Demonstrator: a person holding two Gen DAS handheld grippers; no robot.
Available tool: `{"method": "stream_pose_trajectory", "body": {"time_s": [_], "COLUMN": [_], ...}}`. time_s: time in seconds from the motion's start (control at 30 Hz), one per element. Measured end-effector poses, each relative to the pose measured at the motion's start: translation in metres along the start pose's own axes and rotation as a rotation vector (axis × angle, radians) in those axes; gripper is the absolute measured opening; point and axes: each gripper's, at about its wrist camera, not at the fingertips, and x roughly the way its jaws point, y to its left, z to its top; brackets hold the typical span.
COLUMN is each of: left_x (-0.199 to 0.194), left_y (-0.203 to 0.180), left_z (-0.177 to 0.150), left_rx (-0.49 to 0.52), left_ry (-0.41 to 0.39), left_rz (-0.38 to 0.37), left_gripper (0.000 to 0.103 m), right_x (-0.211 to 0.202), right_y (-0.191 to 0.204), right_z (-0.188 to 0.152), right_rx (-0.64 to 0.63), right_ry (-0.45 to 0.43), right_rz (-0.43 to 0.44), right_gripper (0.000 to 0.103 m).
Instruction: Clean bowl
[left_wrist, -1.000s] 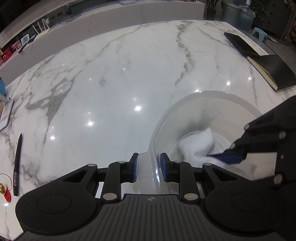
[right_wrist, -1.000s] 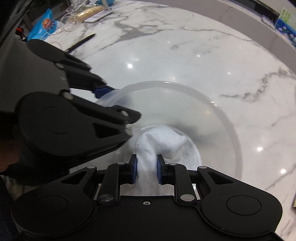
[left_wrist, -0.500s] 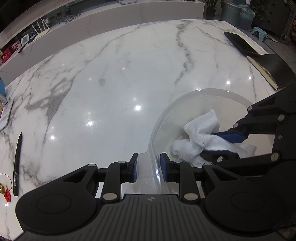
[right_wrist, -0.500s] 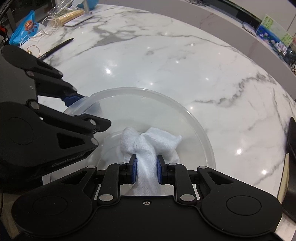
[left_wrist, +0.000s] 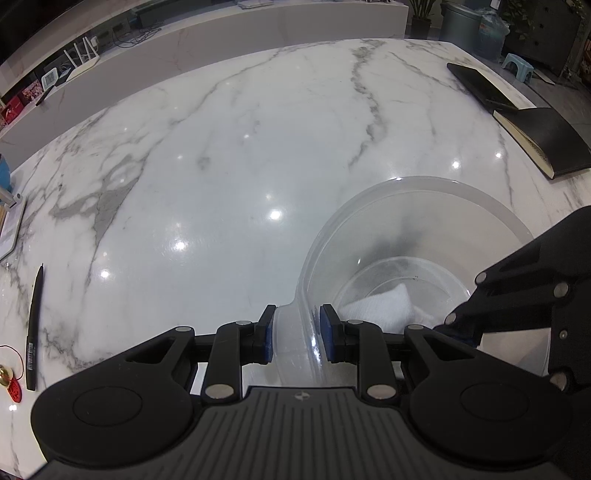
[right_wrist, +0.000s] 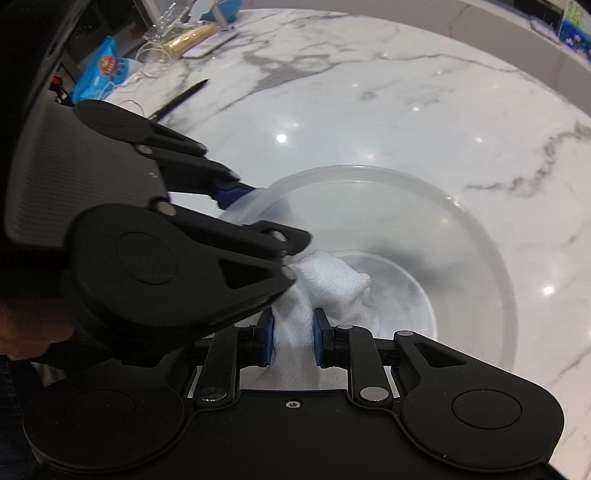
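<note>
A home or office lounge: marble table (left_wrist: 229, 177), notebooks (left_wrist: 546, 142), router (left_wrist: 83, 59).

Bowl (left_wrist: 424, 206): clear plastic, smooth, slightly cloudy walls. Cloth (right_wrist: 325, 277): white terry, soft, nubby weave. Table (left_wrist: 221, 166): white marble w/ grey veins — polished, glossy, lamp glare spots. Left gripper (left_wrist: 295, 334) & right gripper (right_wrist: 293, 341): matt black plastic, blue pads, small metal rivets. Notebook (left_wrist: 546, 140) — matt black cover.

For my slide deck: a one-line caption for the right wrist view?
Right gripper wipes a clear bowl with a white cloth while the left gripper clamps its rim.
</note>
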Motion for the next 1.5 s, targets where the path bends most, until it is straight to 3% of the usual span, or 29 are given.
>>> {"method": "stream_pose_trajectory", "body": {"time_s": [0.27, 0.7, 1.07, 1.5], "left_x": [0.0, 0.0, 0.0, 0.002], "left_y": [-0.002, -0.002, -0.001, 0.001], "left_z": [0.0, 0.001, 0.001, 0.002], "left_rx": [-0.001, -0.003, 0.001, -0.001], "left_ry": [0.001, 0.005, 0.006, 0.012], "left_rz": [-0.001, -0.002, 0.0, -0.004], "left_gripper": [0.022, 0.022, 0.023, 0.023], "right_x": [0.002, 0.0, 0.005, 0.014], "right_y": [-0.002, -0.002, -0.003, 0.0], "right_z": [0.001, -0.001, 0.0, 0.003], "right_rx": [0.03, -0.01, -0.085, -0.213], "right_ry": [0.014, 0.045, -0.002, -0.085], "right_rz": [0.062, -0.054, -0.198, -0.198], "right_gripper": [0.019, 0.019, 0.019, 0.019]}}
